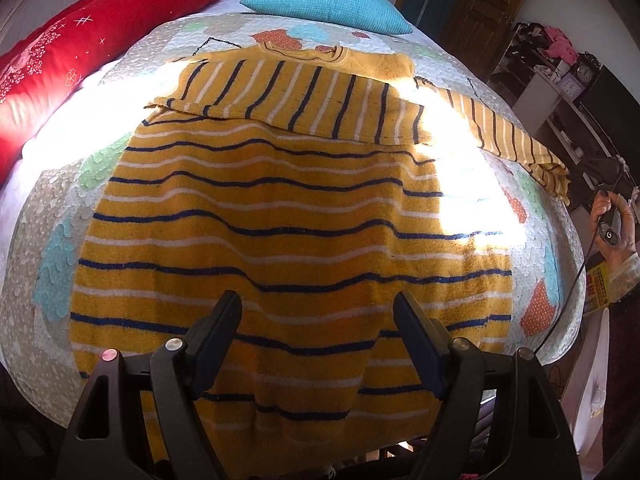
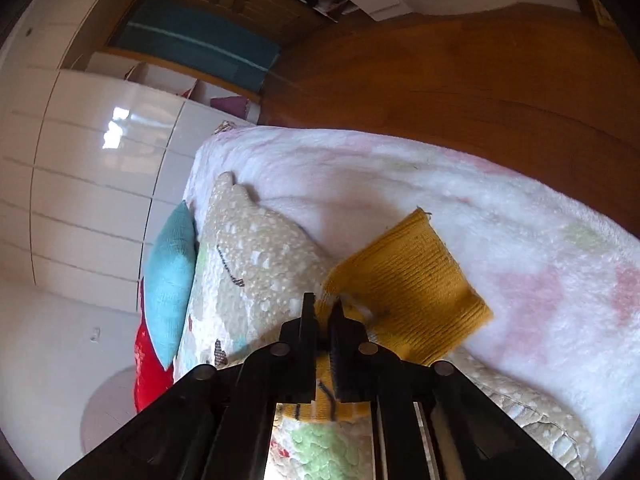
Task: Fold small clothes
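A yellow striped sweater lies flat on the bed's quilt, collar far, hem nearest the wide-open left hand-held gripper. The right hand-held gripper pinches the outstretched sleeve near its cuff, nearer that fold.

Fuzzy knit sweater, glossy wardrobe

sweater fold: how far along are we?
Done: one sleeve is folded across the striped sweater, which lies flat on the quilt. In hand: the right gripper is shut on the other sleeve near its cuff. The left gripper is open above the hem. Left: cross that sleeve, then fold the body.
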Tool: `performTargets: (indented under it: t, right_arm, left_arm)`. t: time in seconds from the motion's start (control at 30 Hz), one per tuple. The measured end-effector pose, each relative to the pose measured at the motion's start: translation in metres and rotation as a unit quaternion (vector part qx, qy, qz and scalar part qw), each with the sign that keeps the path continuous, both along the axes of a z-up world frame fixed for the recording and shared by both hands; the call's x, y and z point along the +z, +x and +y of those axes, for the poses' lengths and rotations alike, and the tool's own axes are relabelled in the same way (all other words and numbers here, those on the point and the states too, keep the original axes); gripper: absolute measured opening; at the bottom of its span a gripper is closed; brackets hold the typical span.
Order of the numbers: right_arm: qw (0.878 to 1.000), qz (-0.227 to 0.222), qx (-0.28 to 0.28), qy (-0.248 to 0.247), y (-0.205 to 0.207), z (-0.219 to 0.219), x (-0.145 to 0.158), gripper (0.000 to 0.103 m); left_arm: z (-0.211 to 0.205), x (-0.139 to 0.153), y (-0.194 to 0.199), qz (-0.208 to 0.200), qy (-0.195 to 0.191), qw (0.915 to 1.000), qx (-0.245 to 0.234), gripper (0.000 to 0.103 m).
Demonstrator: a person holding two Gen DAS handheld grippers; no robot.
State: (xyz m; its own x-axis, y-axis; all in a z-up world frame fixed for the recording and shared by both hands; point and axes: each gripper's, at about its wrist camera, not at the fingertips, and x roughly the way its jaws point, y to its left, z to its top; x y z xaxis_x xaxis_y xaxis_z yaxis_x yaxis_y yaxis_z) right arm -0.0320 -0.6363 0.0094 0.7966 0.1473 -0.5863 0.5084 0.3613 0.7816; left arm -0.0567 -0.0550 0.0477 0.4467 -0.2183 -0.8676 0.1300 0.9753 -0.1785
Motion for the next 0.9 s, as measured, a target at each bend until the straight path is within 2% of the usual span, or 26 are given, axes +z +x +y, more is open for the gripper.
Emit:
performTargets:
  t: [0.07, 0.13, 0.23, 0.27, 0.33, 0.43, 0.5, 0.57, 0.63, 0.73, 0.83, 0.9]
  right_arm:
    - [0.998, -0.043, 0.022, -0.041, -0.004, 0.007, 0.036, 0.006]
    - [0.993, -0.095, 0.039, -0.060, -0.018, 0.017, 0.068, 0.006]
    - [0.986, -0.138, 0.045, -0.088, -0.052, 0.031, 0.085, 0.006]
    - [0.985, -0.131, 0.044, -0.103, -0.061, 0.036, 0.081, 0.006]
    - [0.988, -0.082, 0.043, -0.127, -0.072, 0.042, 0.056, 0.006]
    - [0.995, -0.004, 0.036, -0.097, -0.078, 0.038, 0.002, 0.006]
    - [0.995, 0.024, 0.029, -0.089, -0.087, 0.031, -0.017, 0.006]
    - [0.995, 0.024, 0.028, -0.091, -0.087, 0.032, -0.013, 0.006]
    - [0.992, 0.013, 0.039, -0.119, -0.075, 0.042, 0.012, 0.006]
    - [0.978, -0.014, 0.087, -0.187, -0.043, 0.083, 0.061, 0.006]
    - [0.953, -0.051, 0.161, -0.253, -0.002, 0.157, 0.110, 0.006]
    - [0.932, -0.075, 0.217, -0.280, 0.027, 0.219, 0.131, 0.006]
  left_arm:
    - [0.002, 0.001, 0.000, -0.002, -0.005, 1.0000, 0.003, 0.077]
    - [0.002, 0.003, -0.001, -0.006, -0.013, 0.9999, 0.005, 0.077]
    - [0.002, 0.006, -0.005, -0.015, -0.024, 0.9996, 0.002, 0.077]
    - [0.002, 0.005, -0.006, -0.014, -0.026, 0.9996, 0.001, 0.077]
    - [0.004, 0.003, -0.006, -0.009, -0.028, 0.9996, 0.000, 0.077]
    - [0.011, 0.004, -0.006, -0.008, -0.039, 0.9992, 0.004, 0.077]
    - [0.019, 0.009, -0.008, -0.018, -0.045, 0.9987, 0.015, 0.077]
    - [0.031, 0.014, -0.011, -0.029, -0.048, 0.9981, 0.028, 0.077]
    - [0.046, 0.017, -0.014, -0.035, -0.050, 0.9971, 0.044, 0.077]
    - [0.073, 0.020, -0.019, -0.043, -0.061, 0.9944, 0.074, 0.077]
    - [0.102, 0.021, -0.027, -0.052, -0.073, 0.9905, 0.104, 0.077]
    - [0.122, 0.022, -0.033, -0.060, -0.081, 0.9873, 0.123, 0.077]
